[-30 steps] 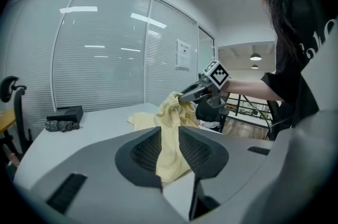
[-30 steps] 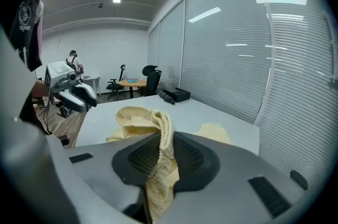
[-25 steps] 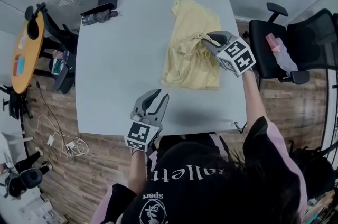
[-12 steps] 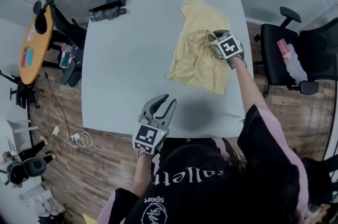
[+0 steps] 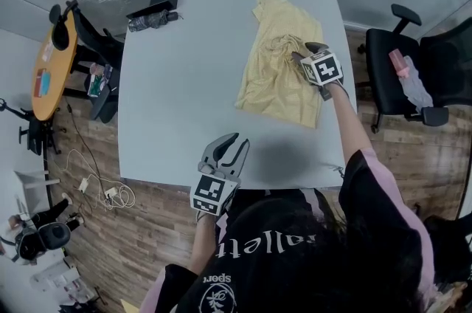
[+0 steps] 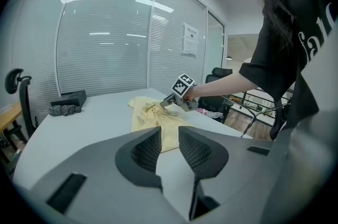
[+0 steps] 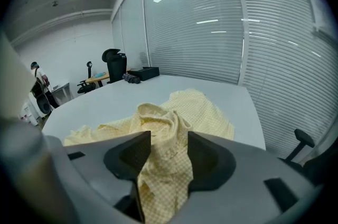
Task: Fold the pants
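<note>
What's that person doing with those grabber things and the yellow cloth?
A person is folding a pale yellow checked garment on a light grey table, with a two-jaw gripper in each hand. The right gripper is at the garment's bunched-up middle. Its jaws have just been opening, and a fold of fabric stands loose between them. The left gripper hangs over the table's near edge, empty, jaws slightly apart. The garment is rumpled.

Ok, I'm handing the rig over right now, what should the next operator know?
left gripper: open, empty, above the near edge of the table.
right gripper: jaws have just been opening; a bunched ridge of the yellow pants stands between them, seemingly released.
Pants: crumpled on the table's right half.
Done: no neat fold yet.
Left: flatten, then fold.
</note>
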Motion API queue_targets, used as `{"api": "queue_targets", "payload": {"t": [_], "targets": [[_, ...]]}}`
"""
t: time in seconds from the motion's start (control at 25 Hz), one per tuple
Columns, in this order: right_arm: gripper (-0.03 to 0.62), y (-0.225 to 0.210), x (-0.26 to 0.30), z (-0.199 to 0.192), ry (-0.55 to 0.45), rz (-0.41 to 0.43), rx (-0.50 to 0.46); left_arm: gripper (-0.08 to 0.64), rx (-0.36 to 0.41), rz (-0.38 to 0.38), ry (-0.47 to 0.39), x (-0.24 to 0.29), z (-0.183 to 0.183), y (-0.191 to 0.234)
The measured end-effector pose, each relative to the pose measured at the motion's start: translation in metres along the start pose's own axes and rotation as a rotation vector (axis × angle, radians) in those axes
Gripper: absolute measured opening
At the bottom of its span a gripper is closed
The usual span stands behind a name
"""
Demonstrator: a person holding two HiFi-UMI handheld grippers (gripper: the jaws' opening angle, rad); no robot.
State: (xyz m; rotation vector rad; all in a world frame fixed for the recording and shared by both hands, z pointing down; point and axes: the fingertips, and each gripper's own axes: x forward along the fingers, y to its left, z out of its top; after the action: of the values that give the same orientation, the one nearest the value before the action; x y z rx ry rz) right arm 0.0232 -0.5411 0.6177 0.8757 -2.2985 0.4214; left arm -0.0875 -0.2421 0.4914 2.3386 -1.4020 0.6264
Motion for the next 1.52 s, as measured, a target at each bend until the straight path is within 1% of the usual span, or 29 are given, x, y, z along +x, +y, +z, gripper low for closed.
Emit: {"api": "queue_targets", "payload": {"t": [0.16,0.36,0.64,0.88,1.0,1.12,1.28,1.52], "targets": [[0.206,0.009,-0.028,0.005,-0.049,0.004,-0.016,0.106,-0.002,-0.022,-0.030,-0.001,0.006,-0.005],[0.204,0.036,-0.066,0.007,-0.111,0.031,-0.001,0.106,0.007,-0.050,-0.045,-0.004,0.007,-0.011],[0.185,0.088,-0.125,0.001,-0.212,0.044,0.052,0.106,0.037,-0.101,-0.074,-0.011,0.008,-0.021],[0.161,0.137,-0.175,-0.012,-0.288,0.034,0.114,0.104,0.071,-0.131,-0.093,-0.026,0.004,-0.029],[0.150,0.162,-0.197,-0.023,-0.310,0.025,0.132,0.106,0.087,-0.155,-0.109,-0.035,0.003,-0.034],[0.140,0.187,-0.212,-0.033,-0.323,0.024,0.173,0.104,0.107,-0.178,-0.105,-0.049,-0.001,-0.037],[0.127,0.214,-0.230,-0.050,-0.331,0.004,0.209,0.106,0.132,-0.208,-0.112,-0.068,-0.008,-0.048],[0.106,0.263,-0.254,-0.063,-0.346,-0.006,0.224,0.104,0.162,-0.246,-0.110,-0.097,-0.023,-0.059]]}}
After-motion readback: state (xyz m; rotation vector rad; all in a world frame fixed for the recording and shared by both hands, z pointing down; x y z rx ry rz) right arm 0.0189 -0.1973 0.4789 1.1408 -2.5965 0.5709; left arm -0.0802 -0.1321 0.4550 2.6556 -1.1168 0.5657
